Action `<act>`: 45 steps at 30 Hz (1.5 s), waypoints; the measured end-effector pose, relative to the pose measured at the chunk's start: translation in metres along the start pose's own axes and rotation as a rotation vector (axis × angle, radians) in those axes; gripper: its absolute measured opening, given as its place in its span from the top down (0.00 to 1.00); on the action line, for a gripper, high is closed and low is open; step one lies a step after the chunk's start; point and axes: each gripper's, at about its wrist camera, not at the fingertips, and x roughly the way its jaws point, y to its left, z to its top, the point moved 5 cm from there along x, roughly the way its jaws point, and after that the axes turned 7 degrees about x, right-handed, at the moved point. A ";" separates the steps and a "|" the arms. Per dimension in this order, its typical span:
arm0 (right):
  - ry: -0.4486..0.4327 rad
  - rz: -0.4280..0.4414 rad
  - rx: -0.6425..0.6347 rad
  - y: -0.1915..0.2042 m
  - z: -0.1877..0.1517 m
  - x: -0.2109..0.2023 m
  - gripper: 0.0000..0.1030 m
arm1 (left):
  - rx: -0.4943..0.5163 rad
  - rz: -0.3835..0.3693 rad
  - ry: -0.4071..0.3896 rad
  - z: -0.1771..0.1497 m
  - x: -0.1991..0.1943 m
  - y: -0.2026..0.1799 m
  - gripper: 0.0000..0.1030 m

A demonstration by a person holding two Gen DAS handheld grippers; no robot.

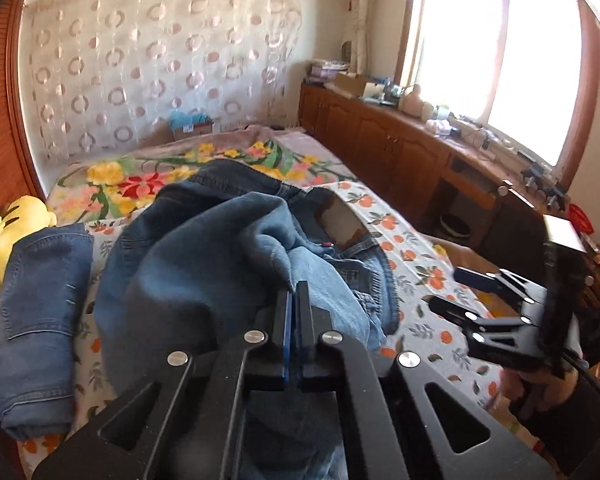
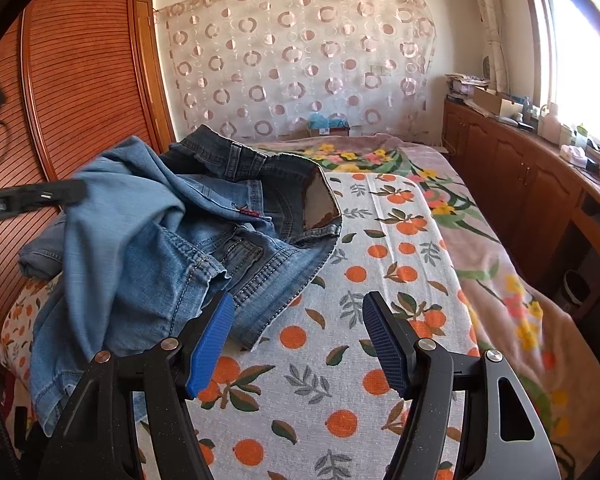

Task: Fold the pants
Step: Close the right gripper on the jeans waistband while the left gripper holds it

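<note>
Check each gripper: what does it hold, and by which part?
The left gripper is shut on a bunched fold of the jeans. The right gripper is open, its fingers holding nothing.

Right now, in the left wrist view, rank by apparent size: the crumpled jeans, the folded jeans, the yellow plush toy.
1. Crumpled jeans, though nearness to the camera inflates them.
2. Folded jeans.
3. Yellow plush toy, partly cut off at the frame's edge.
</note>
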 end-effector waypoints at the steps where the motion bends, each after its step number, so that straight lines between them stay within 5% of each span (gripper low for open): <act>1: 0.001 -0.002 0.000 0.000 0.000 0.001 0.33 | -0.002 0.001 -0.005 -0.001 -0.007 0.001 0.98; 10: -0.001 -0.003 -0.019 0.008 0.002 0.002 0.33 | -0.062 0.064 -0.060 -0.046 -0.078 0.046 0.99; 19: 0.019 0.012 -0.005 0.005 0.004 0.018 0.33 | -0.159 0.146 0.018 -0.112 -0.071 0.087 0.99; 30: 0.051 0.085 0.025 0.014 0.010 0.025 0.33 | -0.129 0.176 0.013 -0.108 -0.078 0.087 0.98; 37: 0.133 0.137 0.037 0.019 -0.005 0.047 0.33 | -0.138 0.200 0.005 -0.106 -0.085 0.089 0.84; 40: 0.165 0.175 0.043 0.025 -0.008 0.054 0.46 | -0.139 0.205 0.000 -0.103 -0.087 0.089 0.78; 42: 0.175 0.189 0.035 0.030 -0.007 0.056 0.74 | -0.137 0.207 -0.004 -0.101 -0.089 0.089 0.76; 45: 0.145 0.203 0.017 0.038 0.001 0.048 0.90 | -0.148 0.224 -0.016 -0.098 -0.094 0.091 0.68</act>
